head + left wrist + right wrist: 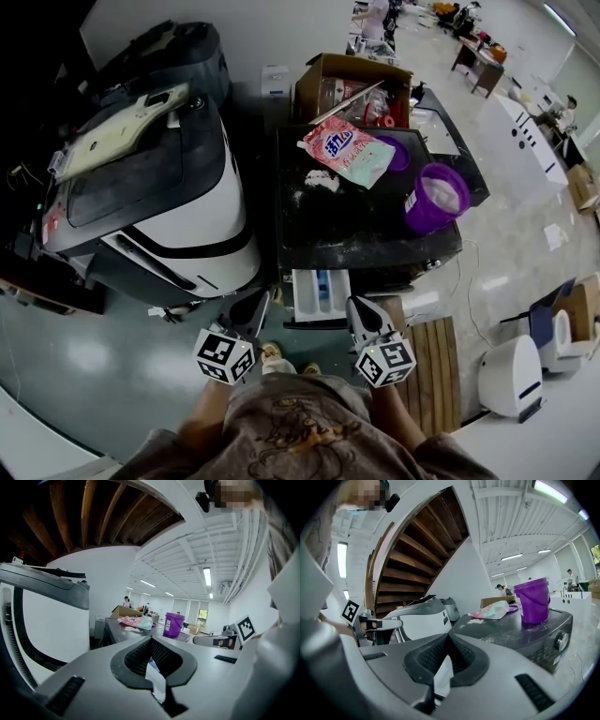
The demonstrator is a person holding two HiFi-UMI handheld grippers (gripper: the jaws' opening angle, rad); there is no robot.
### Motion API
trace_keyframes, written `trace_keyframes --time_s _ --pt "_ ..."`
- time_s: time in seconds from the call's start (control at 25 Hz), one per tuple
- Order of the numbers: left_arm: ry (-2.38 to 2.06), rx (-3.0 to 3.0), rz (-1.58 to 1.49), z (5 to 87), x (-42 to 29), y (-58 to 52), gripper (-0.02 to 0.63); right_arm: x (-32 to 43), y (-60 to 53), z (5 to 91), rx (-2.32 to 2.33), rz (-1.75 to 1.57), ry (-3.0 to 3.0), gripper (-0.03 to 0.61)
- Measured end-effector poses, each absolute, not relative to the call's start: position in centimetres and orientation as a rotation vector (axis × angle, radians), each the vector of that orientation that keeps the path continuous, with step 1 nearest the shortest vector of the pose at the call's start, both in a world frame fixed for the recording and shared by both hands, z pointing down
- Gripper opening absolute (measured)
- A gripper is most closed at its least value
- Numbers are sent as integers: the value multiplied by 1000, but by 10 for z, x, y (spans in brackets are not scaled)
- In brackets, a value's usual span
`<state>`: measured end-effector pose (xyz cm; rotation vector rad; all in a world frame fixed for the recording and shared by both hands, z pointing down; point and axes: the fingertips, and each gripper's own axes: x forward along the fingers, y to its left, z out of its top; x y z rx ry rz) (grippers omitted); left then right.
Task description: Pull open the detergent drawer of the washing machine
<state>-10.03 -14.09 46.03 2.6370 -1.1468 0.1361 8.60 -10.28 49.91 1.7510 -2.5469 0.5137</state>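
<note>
The detergent drawer sticks out of the washing machine, between the closed, empty left gripper and the nearer, also closed right gripper.

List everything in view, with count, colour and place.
washing machine: one, black top, centre
detergent drawer: one, white, pulled out at its front
detergent bag: one, pink and teal, on its top
bucket: one, purple, on its top, right
cardboard box: one, brown, behind it
large machine: one, white and black, left
slatted board: one, wooden, floor at right
left gripper: one, grey, shut, left of drawer
right gripper: one, grey, shut, right of drawer
</note>
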Motion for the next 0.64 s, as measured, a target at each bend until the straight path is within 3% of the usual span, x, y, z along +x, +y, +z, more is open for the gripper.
trace_keyframes --time_s 0.64 --pt "-1174 2618 140 456 -104 -149 21 92 -112 496 1716 494 -2558 4"
